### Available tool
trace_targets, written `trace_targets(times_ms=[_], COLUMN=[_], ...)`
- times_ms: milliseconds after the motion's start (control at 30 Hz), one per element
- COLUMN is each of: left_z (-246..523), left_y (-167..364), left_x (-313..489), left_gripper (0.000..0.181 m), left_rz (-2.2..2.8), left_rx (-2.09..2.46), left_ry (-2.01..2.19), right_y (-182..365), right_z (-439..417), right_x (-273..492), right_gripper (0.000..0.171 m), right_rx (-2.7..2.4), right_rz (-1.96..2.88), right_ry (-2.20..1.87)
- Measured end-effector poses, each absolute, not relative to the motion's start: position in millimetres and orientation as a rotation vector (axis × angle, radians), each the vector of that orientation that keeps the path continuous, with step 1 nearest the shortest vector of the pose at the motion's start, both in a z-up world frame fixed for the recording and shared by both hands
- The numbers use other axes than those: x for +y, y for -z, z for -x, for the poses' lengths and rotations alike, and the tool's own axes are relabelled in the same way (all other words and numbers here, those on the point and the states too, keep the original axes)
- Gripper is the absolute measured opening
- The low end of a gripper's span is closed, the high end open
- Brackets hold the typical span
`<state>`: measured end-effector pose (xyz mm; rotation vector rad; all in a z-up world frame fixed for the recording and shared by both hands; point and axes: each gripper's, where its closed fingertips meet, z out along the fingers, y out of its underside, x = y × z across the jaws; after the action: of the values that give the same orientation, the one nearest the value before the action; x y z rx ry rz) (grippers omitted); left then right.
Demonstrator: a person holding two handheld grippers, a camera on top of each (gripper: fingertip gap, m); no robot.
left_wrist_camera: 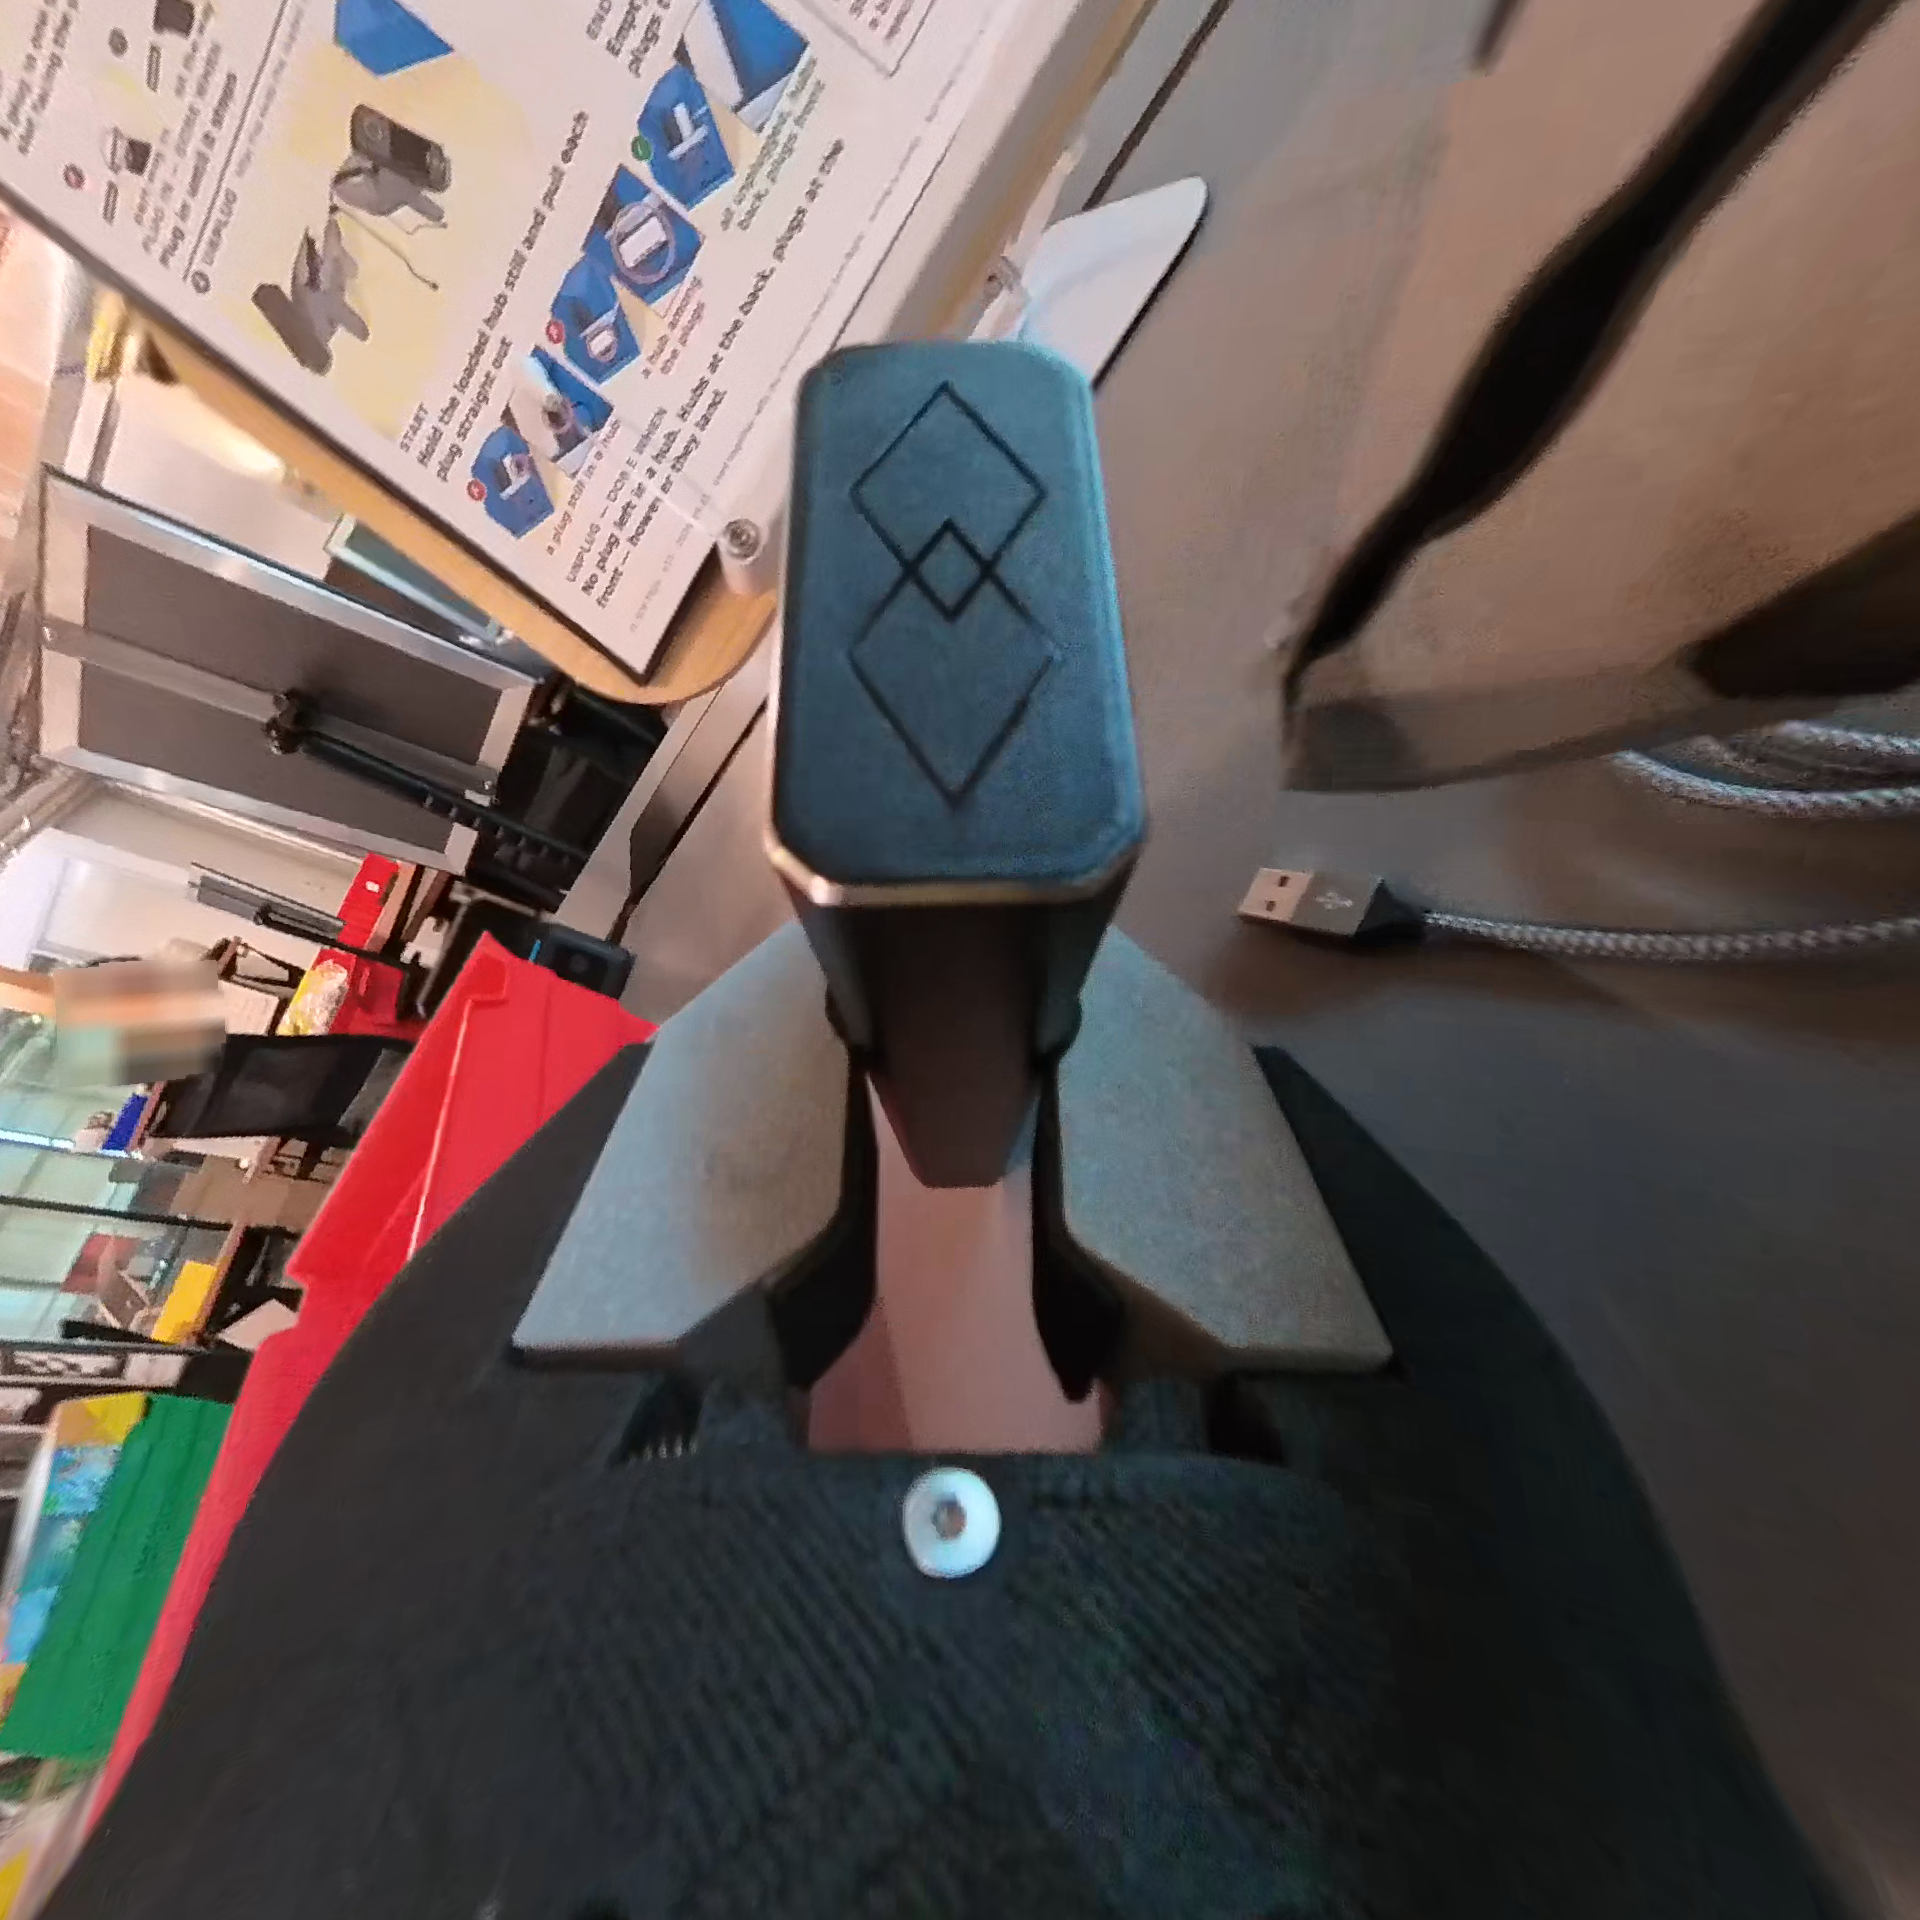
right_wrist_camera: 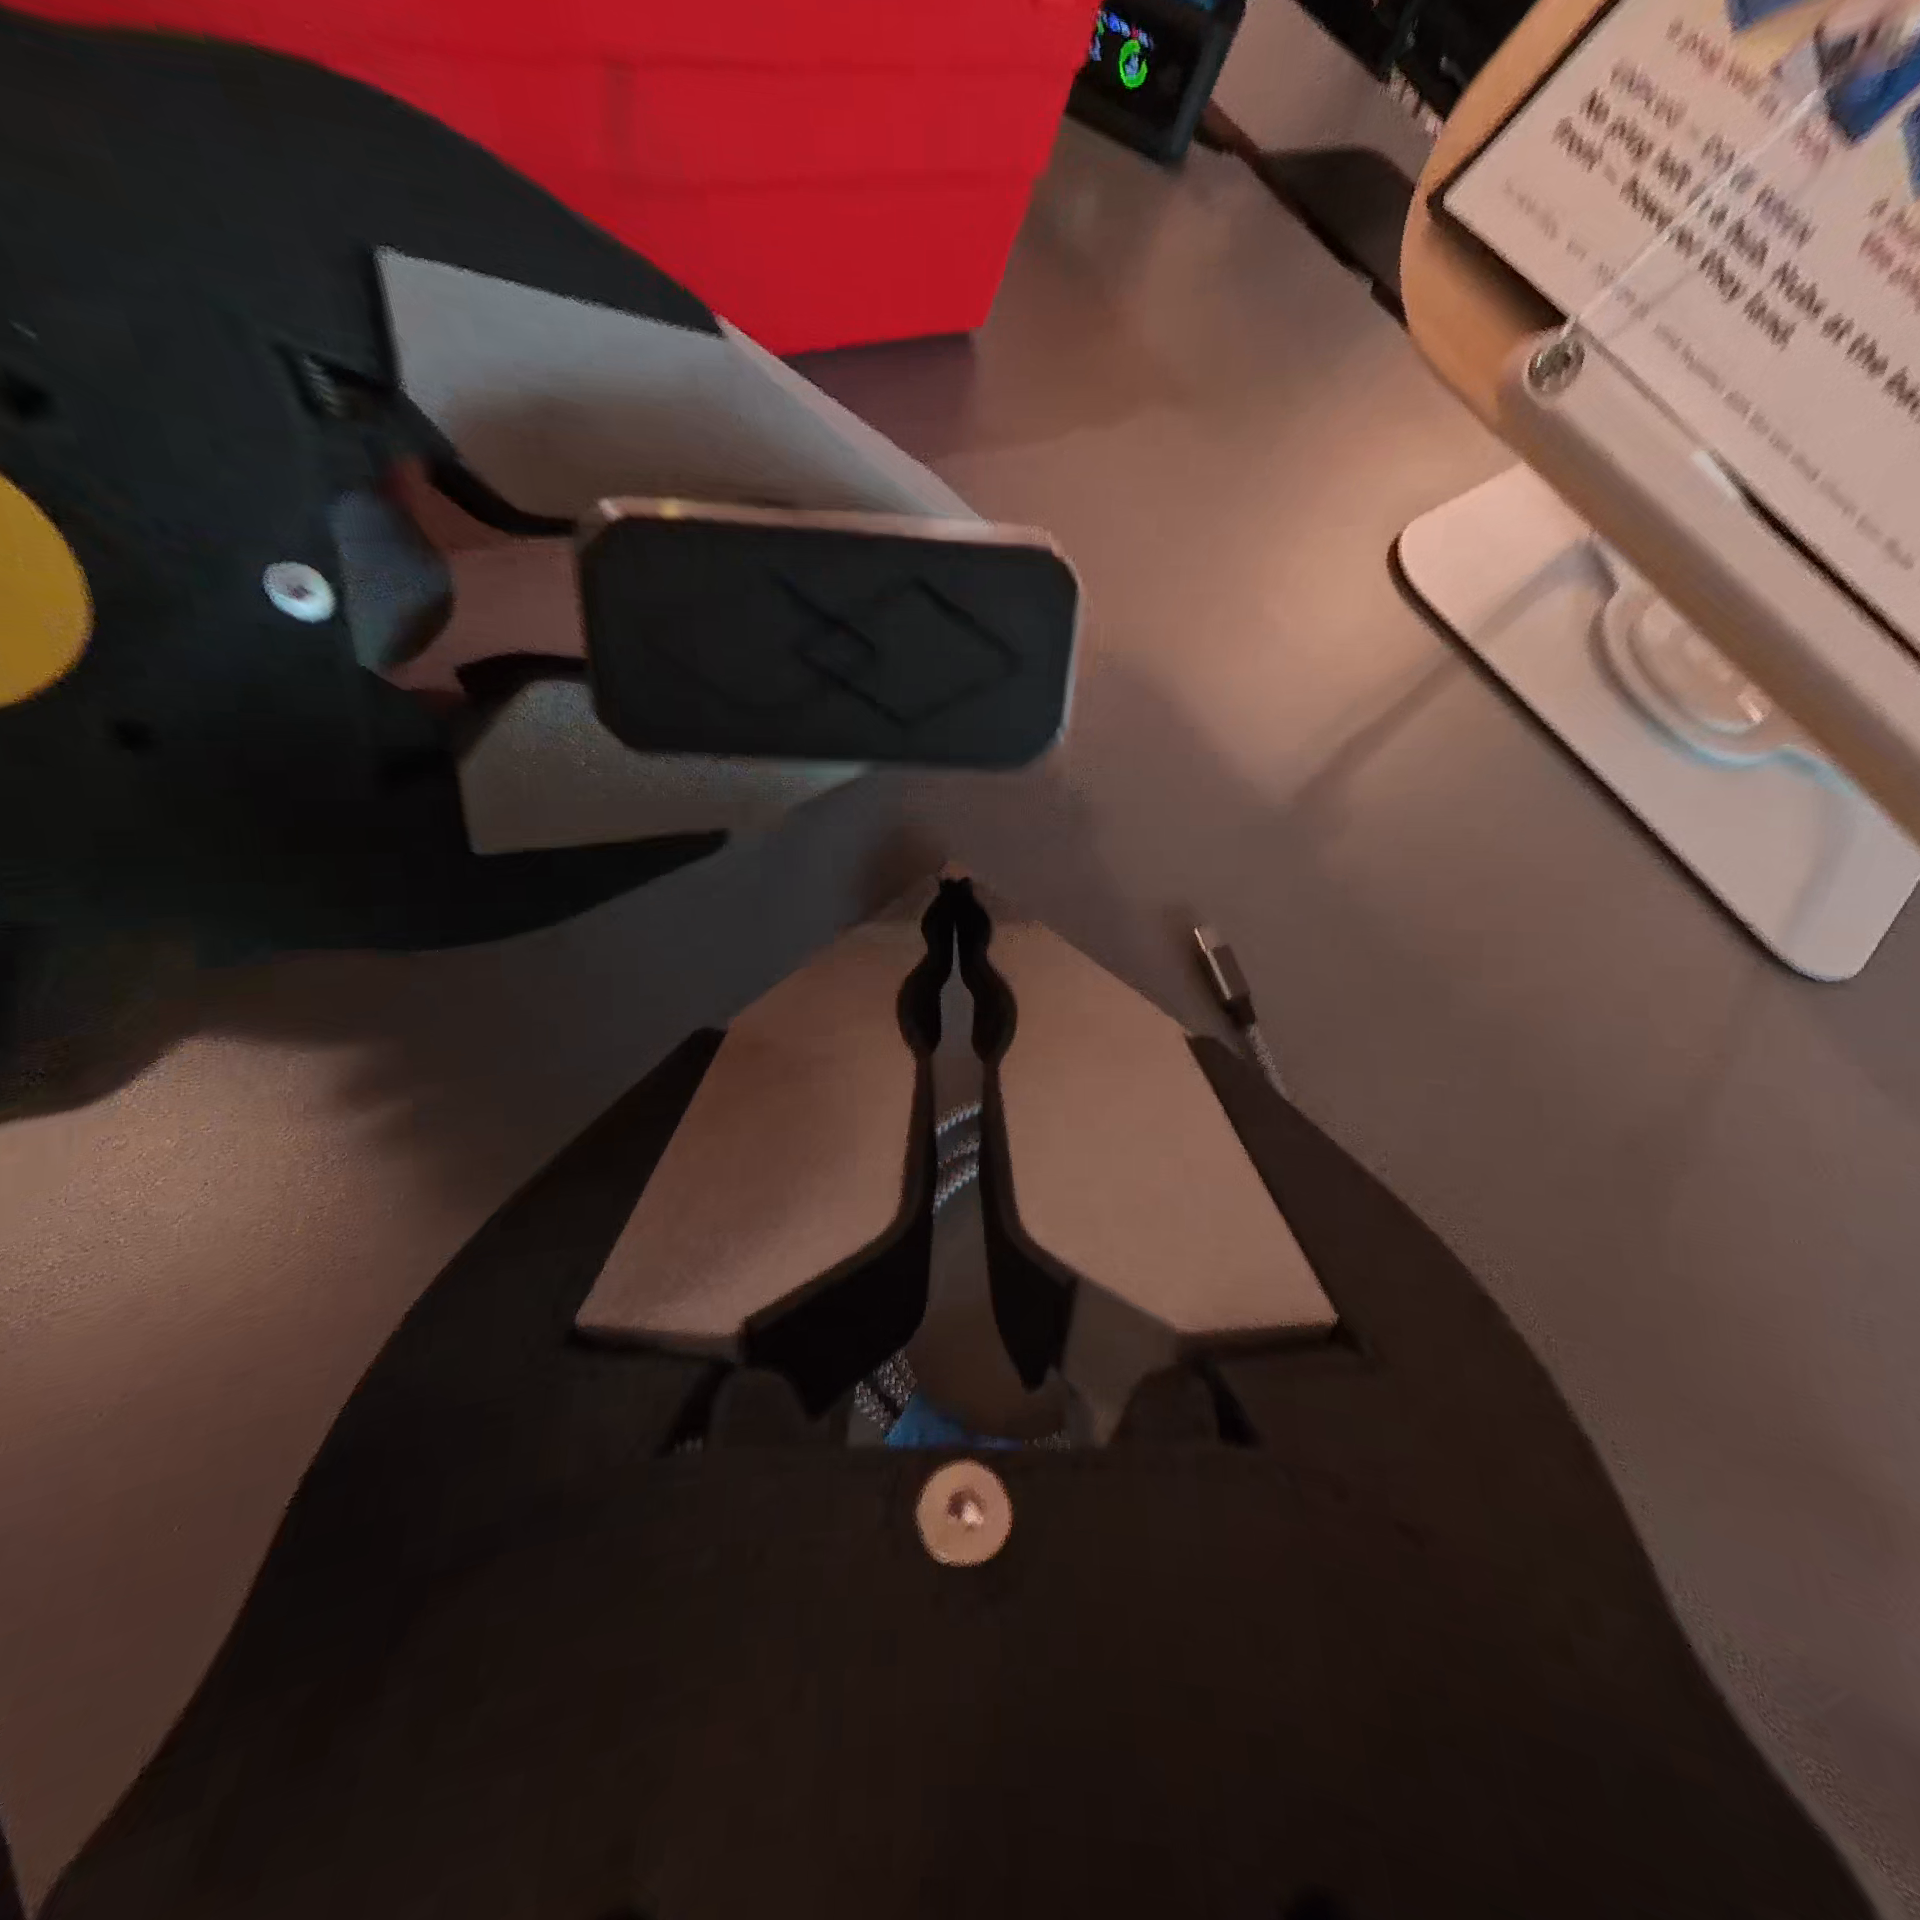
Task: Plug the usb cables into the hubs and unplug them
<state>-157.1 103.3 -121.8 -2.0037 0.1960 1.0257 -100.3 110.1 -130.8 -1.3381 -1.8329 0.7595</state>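
My left gripper [left_wrist_camera: 951,1049] is shut on the lower end of a black hub [left_wrist_camera: 951,623] with diamond outlines on its face, and holds it above the table. The right wrist view shows that gripper [right_wrist_camera: 520,665] and the hub [right_wrist_camera: 831,634] at the left. My right gripper [right_wrist_camera: 954,904] is shut, with nothing at its tips, just below and in front of the hub. It appears blurred in the left wrist view [left_wrist_camera: 1507,582]. A USB-A plug [left_wrist_camera: 1314,906] on a braided cable lies on the table. A smaller plug [right_wrist_camera: 1221,966] lies right of my right gripper. Braided cable [right_wrist_camera: 956,1143] shows through the finger gap.
An instruction board [left_wrist_camera: 499,260] stands on a white base [right_wrist_camera: 1662,748] at the back right of the grey table [right_wrist_camera: 1351,1247]. A red bin [right_wrist_camera: 779,156] stands at the back left beside a small lit screen device [right_wrist_camera: 1143,62]. Coiled braided cable [left_wrist_camera: 1787,779] lies at the right. The gap from one gripper's tips to the other's is roughly 6 cm. The USB-A plug [left_wrist_camera: 1314,906] is about equally far from each gripper, around 5 cm.
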Motion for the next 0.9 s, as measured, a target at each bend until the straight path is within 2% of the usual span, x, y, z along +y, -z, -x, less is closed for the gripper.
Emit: trace_targets(times_ms=[67, 200, 267, 367, 500, 900], left_z=[162, 168, 169, 168, 165, 163], left_y=[119, 115, 114, 113, 113, 112], left_x=[100, 97, 96, 96, 97, 97], left_gripper=[0.027, 0.028, 0.028, 0.028, 0.028, 0.028], left_rz=[1.994, 1.973, 1.967, 1.958, 1.955, 1.947], left_rx=[0.136, 0.067, 0.052, 0.042, 0.055, 0.052], left_ry=[-0.992, -0.932, -0.914, -0.893, -0.889, -0.863], right_y=[139, 157, 164, 171, 165, 181], right_z=[99, 99, 102, 106, 113, 115], right_x=[112, 100, 107, 118, 103, 119], right_gripper=[0.002, 0.046, 0.061, 0.058, 0.038, 0.026], right_rx=[-1.822, -1.834, -1.779, -1.747, -1.718, -1.689], right_rz=[1.44, 1.566, 1.603, 1.686, 1.782, 1.809], right_ry=[-0.78, -0.802, -0.74, -0.687, -0.983, -0.809])
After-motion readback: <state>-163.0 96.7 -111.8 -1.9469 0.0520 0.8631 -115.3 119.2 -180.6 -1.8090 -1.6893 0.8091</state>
